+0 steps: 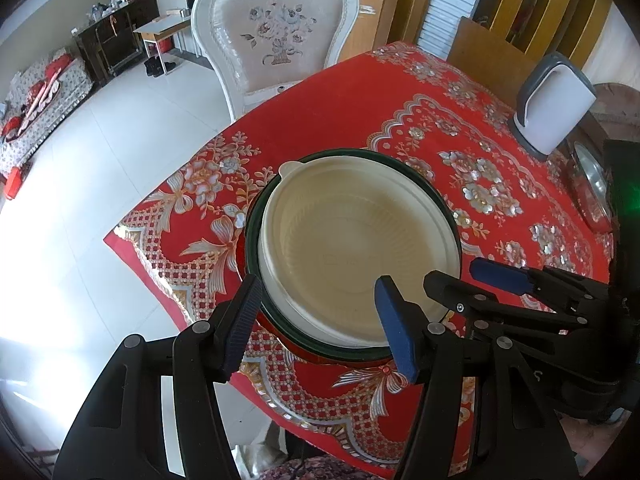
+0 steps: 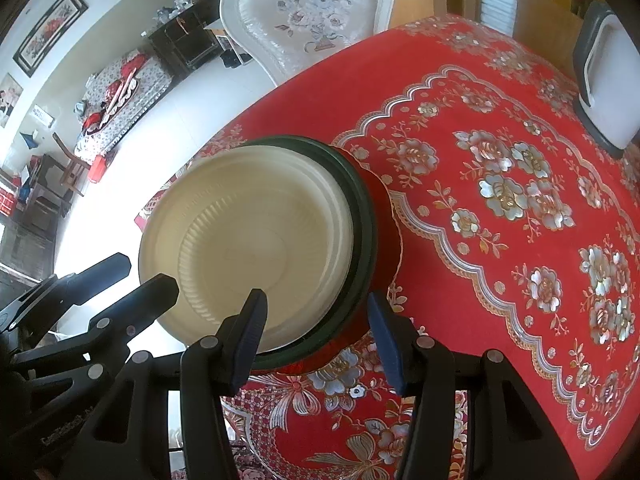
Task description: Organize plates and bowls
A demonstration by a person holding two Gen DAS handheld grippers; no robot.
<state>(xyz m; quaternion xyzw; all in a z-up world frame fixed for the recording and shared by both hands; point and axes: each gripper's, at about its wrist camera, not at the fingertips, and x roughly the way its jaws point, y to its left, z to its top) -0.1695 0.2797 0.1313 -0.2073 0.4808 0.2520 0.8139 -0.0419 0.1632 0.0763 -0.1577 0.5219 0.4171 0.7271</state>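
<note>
**Cream bowl stacked on dark green plate, table corner**

Cream bowl (image 1: 358, 248): ribbed, nested in a dark green plate (image 1: 251, 224) over a red dish (image 2: 386, 216); centre frame, on the table (image 1: 360, 112) with red floral cloth.
Left claw (image 1: 318, 326): open, empty, fingers straddling the stack's near rim at lower centre.
Right claw (image 2: 318, 340): open, empty, at the stack's near edge, lower centre.
White jug (image 1: 554, 104): upper right, well apart.
White chair (image 1: 276, 32): top centre, behind the table.
</note>
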